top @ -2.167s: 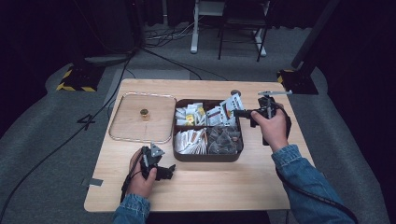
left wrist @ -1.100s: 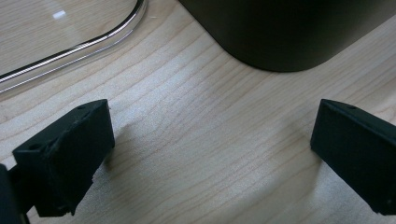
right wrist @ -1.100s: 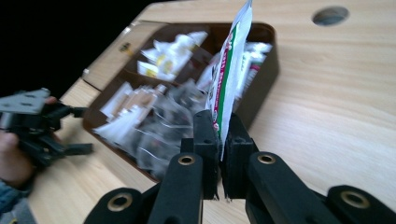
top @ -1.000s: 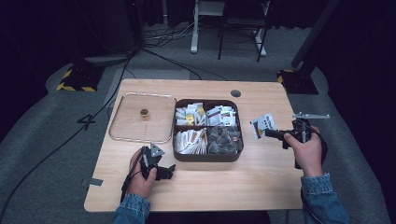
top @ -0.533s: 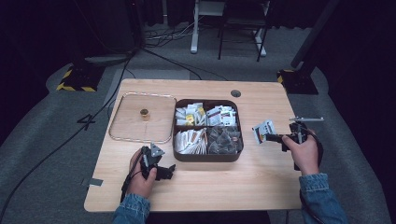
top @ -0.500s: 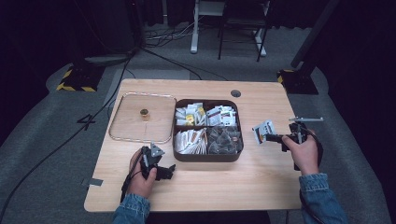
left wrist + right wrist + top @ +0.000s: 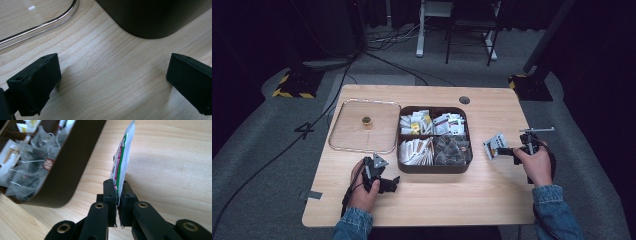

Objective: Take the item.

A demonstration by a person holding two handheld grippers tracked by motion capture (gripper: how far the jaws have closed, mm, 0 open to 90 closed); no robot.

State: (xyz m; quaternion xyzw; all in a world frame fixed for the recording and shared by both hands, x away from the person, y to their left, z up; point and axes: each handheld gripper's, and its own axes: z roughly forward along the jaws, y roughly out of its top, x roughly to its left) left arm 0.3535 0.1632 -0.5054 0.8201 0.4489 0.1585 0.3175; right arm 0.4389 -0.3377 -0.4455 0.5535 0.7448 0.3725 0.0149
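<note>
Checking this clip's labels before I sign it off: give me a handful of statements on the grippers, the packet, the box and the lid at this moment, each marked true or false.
1. The right gripper has its jaws shut on a packet. True.
2. The packet lies inside the dark box. False: it is held over the bare table, to the right of the box.
3. The left gripper has its jaws open with nothing between them. True.
4. The clear lid sits on top of the box. False: it lies flat on the table to the left of the box.
5. The box is divided into compartments holding packets and tea bags. True.
</note>
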